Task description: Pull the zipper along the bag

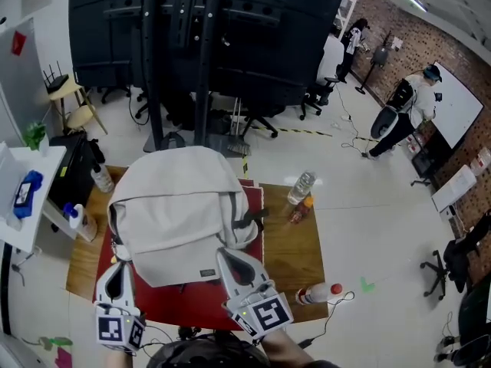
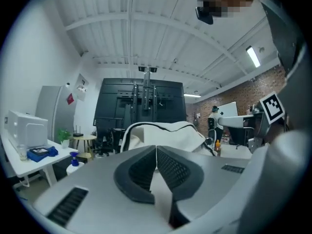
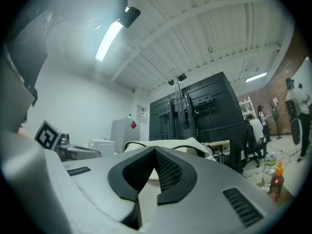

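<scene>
Left tool (image 2: 156,147) and right tool (image 3: 155,151) are seen shut, empty. Bag (image 1: 180,213) is judged soft and floppy; fabric is best pinned and the zipper pull pinched.

**Two pale-grey claws, each carrying a marker cube**

The left claw (image 2: 156,147) has a smooth, pale-grey plastic shell. Its two curved jaws are lined with black pads (image 2: 173,169) that have a fine dotted texture. A dark slotted vent (image 2: 68,206) is cut into the shell. The right claw (image 3: 155,150) is built the same way, with a matching vent (image 3: 241,206). Behind each sits a white cube printed with black square markers: the left cube (image 1: 120,330) and the right cube (image 1: 268,313).
</scene>
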### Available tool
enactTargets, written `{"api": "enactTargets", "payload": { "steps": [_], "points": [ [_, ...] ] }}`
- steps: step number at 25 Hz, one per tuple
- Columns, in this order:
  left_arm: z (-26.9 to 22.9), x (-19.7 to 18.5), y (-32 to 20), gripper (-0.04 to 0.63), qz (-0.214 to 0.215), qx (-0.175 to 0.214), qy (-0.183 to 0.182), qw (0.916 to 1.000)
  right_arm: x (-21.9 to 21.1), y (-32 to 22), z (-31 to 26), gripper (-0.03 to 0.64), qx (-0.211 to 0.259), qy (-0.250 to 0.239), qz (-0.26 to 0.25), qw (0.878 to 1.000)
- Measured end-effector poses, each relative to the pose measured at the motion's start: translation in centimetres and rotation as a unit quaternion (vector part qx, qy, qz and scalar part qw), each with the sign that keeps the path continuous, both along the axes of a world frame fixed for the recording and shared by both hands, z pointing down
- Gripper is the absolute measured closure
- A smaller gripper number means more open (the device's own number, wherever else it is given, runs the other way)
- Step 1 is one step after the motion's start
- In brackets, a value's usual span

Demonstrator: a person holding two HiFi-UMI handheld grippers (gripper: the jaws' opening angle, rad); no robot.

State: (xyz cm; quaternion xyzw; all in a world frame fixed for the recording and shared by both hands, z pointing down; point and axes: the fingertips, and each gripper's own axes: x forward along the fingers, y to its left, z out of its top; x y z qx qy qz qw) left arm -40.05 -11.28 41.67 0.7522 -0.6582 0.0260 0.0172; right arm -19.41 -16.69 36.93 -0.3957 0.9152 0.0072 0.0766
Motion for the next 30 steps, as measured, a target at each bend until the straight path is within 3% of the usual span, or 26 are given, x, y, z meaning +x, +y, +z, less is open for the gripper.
{"api": "enactTargets", "payload": {
  "steps": [3,7,13,21,30],
  "points": [
    [0.8,3.0,-0.6,0.565,0.034,-0.018,-0.009,0.9992,-1.4,0.1,0.7,0.598,-0.026,-0.015,-0.021,0.999],
    [1.6,5.2,-1.1,0.565,0.059,-0.040,-0.016,0.9973,-2.3,-0.1,2.4,0.600,-0.040,0.009,-0.019,0.999],
    [1.2,5.1,-1.2,0.565,0.052,-0.037,0.007,0.9980,-1.8,-0.1,3.5,0.600,-0.034,0.050,-0.006,0.998],
    [1.3,6.0,-0.5,0.565,0.056,-0.043,0.009,0.9975,-0.5,-0.4,4.2,0.600,-0.050,0.058,0.014,0.997],
    [1.3,6.9,-0.8,0.565,0.061,-0.041,0.007,0.9973,-0.2,-0.5,4.9,0.601,-0.036,0.076,0.008,0.996]
  ]
}}
